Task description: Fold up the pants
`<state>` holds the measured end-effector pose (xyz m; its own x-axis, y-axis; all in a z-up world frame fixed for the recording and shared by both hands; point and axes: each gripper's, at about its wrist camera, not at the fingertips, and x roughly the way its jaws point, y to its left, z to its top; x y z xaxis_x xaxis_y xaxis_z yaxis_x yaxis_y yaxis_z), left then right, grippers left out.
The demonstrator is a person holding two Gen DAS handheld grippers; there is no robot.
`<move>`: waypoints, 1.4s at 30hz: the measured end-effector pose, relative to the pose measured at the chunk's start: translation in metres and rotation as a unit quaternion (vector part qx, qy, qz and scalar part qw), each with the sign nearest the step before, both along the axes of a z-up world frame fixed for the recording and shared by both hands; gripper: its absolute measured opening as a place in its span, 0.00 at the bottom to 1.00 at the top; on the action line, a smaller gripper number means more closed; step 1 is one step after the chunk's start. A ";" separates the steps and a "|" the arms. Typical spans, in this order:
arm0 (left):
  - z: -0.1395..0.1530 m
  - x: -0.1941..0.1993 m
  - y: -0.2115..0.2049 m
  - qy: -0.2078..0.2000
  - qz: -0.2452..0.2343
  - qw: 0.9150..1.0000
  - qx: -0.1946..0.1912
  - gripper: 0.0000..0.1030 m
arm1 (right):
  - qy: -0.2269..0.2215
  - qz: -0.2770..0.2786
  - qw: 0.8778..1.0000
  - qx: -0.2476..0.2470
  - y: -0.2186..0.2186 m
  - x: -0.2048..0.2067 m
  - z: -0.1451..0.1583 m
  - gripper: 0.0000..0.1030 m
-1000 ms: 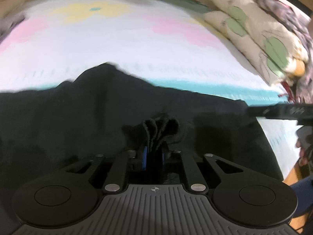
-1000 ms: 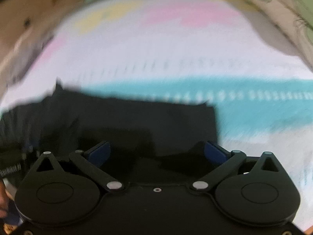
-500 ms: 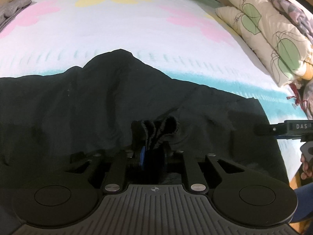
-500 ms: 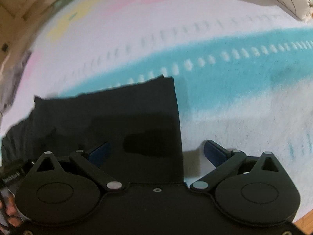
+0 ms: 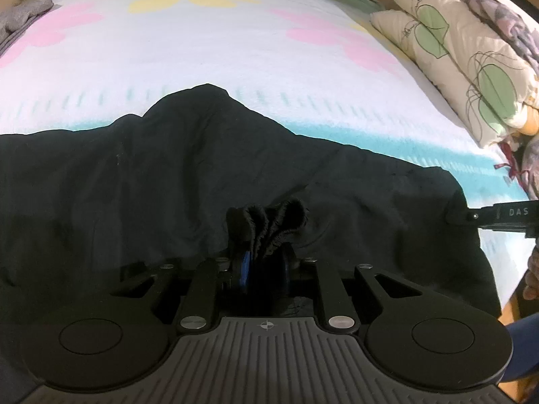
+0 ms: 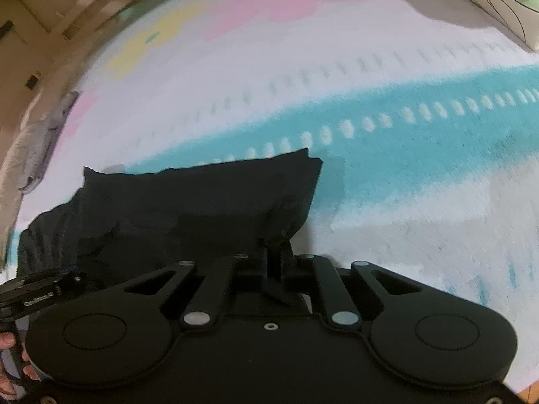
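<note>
Surface: your bed [image 5: 209, 54], white cover with pink and yellow flowers and a teal stripe | On it: black pants [image 5: 141, 181] spread across near edge | Pillows [image 5: 451, 50] stacked at your right | Grey garment [image 5: 23, 20] far left corner.

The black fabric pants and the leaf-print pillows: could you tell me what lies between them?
Only bare flowered bedspread, in the left wrist view, between the pants and pillows.

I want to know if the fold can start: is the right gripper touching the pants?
Touching. In the right wrist view the right gripper, whose jaws have just been closing, pinches a corner of the black pants, with the cloth bunched between its fingers.
</note>
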<state>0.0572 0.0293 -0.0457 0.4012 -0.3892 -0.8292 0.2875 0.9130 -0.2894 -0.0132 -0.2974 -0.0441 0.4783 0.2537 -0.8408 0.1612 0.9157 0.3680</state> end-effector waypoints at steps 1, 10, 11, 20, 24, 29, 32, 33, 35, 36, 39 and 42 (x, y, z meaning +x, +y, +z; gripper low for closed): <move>0.000 0.000 0.000 0.000 0.000 1.000 -0.001 0.17 | -0.005 -0.001 1.000 0.005 -0.001 -0.001 0.001 0.21; -0.002 0.002 0.002 0.008 0.010 1.000 -0.008 0.18 | 0.023 0.004 0.991 0.132 -0.030 -0.016 -0.020 0.71; -0.002 0.002 0.001 0.008 0.010 1.000 -0.006 0.18 | 0.024 -0.003 0.988 0.154 -0.035 -0.019 -0.021 0.68; -0.003 0.000 0.000 0.004 0.012 1.000 -0.005 0.20 | 0.021 -0.031 0.982 0.184 -0.038 -0.017 -0.031 0.08; -0.002 -0.002 -0.012 -0.001 0.009 1.000 -0.001 0.24 | -0.043 0.010 0.997 0.067 -0.016 -0.019 0.011 0.06; -0.004 -0.001 -0.041 -0.011 -0.016 1.000 0.012 0.27 | -0.069 -0.006 0.998 -0.014 -0.020 -0.018 0.028 0.05; -0.004 -0.003 -0.049 -0.025 -0.025 0.999 0.035 0.27 | -0.041 -0.019 0.999 -0.016 -0.024 -0.014 0.016 0.06; -0.004 -0.004 -0.048 -0.025 -0.024 0.999 0.035 0.27 | -0.034 -0.012 0.999 -0.023 -0.022 -0.013 0.012 0.07; -0.004 -0.005 -0.043 -0.018 -0.019 0.999 0.025 0.27 | -0.021 -0.002 1.000 -0.021 -0.019 -0.011 0.007 0.14; -0.004 -0.004 -0.040 -0.014 -0.017 1.000 0.017 0.27 | -0.018 -0.004 1.000 -0.011 -0.021 -0.011 0.007 0.18; -0.006 -0.001 -0.031 0.005 -0.004 1.000 -0.011 0.25 | -0.023 -0.027 0.999 -0.010 -0.028 -0.012 0.012 0.30; -0.008 0.002 -0.023 0.022 0.009 0.999 -0.035 0.22 | -0.055 -0.049 0.997 -0.039 -0.030 -0.018 0.023 0.49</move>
<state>0.0587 0.0061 -0.0539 0.3732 -0.4395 -0.8170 0.2566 0.8952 -0.3643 -0.0310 -0.3274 -0.0206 0.5886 0.1379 -0.7966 0.2136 0.9238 0.3178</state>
